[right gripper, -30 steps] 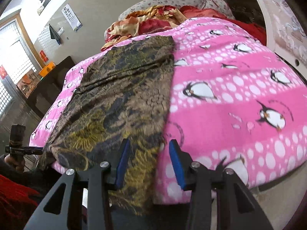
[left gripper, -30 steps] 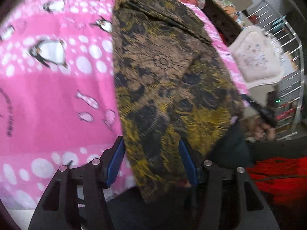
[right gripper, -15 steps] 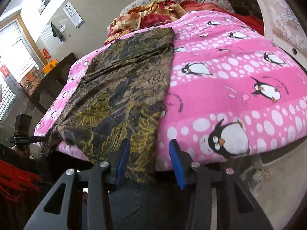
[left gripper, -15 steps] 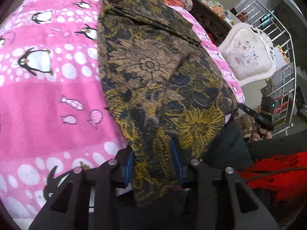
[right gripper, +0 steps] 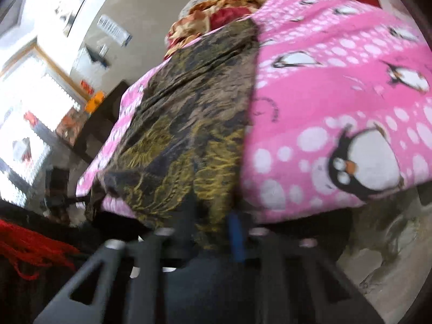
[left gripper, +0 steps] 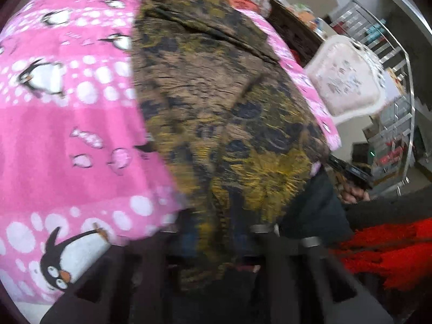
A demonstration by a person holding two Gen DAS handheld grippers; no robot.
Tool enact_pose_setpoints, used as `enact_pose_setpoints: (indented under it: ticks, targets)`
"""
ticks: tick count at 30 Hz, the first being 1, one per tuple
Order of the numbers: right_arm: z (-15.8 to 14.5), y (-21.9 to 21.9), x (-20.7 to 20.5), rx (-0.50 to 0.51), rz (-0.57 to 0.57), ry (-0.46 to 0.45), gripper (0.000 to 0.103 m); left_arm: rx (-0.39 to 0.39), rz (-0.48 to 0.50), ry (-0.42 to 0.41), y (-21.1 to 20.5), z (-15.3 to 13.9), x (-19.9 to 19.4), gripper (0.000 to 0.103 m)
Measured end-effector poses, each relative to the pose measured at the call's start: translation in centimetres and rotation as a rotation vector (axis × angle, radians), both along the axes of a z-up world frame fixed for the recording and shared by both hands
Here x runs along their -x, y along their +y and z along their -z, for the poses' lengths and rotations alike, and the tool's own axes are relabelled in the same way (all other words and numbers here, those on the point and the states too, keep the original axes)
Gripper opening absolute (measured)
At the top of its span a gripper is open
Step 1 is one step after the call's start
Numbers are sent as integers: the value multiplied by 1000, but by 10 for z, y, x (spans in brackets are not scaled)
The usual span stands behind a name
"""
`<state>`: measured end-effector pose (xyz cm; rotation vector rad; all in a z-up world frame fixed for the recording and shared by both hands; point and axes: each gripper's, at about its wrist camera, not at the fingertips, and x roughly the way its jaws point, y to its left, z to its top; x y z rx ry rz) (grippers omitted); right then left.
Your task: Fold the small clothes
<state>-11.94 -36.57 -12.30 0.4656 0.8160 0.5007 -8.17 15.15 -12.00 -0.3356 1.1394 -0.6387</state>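
- Brown-and-gold cloth (left gripper: 216,102) lies lengthwise on the pink blanket (left gripper: 81,124), its near hem hanging off the edge.
- My left gripper (left gripper: 216,243) and right gripper (right gripper: 212,229), open a second ago, have now pinched that hem, so lifting can begin.

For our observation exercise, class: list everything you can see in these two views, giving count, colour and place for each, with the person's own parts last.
patterned garment: one, brown, black and yellow, lengthwise on the bed, near end hanging over the edge.
penguin blanket: one, pink with white dots, covering the bed.
crumpled bedding: one heap, red and orange, at the far end of the bed.
upholstered chair: one, white, beside the bed.
metal railing: one, silver, behind the chair.
dark cabinet: one, black, by the window.
red knitwear: one, red, on the person.
left claw: one, black with blue pads, closed on the garment's hem.
right claw: one, black with blue pads, hem between its fingers.
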Motion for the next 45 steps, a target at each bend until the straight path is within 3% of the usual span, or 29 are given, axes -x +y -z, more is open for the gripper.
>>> enact_pose_setpoints:
  ticks: [4, 7, 13, 18, 21, 24, 28, 30, 34, 38, 45]
  targets:
    - [-23, -7, 17, -44, -8, -91, 4, 24, -73, -101, 13, -22, 9, 0]
    - [-56, -22, 28, -133, 5, -191, 4, 101, -119, -182, 26, -49, 15, 0]
    - [-123, -32, 47, -279, -39, -382, 4, 207, -110, -285, 45, -97, 37, 0]
    - [-168, -29, 76, -291, -135, -487, 4, 271, -35, -300, 59, -130, 67, 0]
    - [-173, -32, 72, -243, -136, -453, 4, 243, -5, -266, 53, -128, 62, 0]
    - [-163, -41, 52, -240, -86, -404, 4, 211, -44, -251, 43, -117, 32, 0]
    - [-160, -41, 12, -169, -17, -363, 4, 115, -73, -308, 27, -124, -15, 0]
    - [-158, -42, -23, -117, 32, -326, 4, 66, -81, -346, 19, -124, -41, 0]
    - [-139, -43, -107, -35, 135, -235, 4, -106, -93, -415, -4, -114, -110, 0]
    - [-123, -36, -188, 32, 212, -161, 4, -248, -130, -405, -23, -93, -185, 0]
    - [-92, -22, -287, 126, 273, -36, 4, -373, -206, -340, -31, -48, -272, 0]
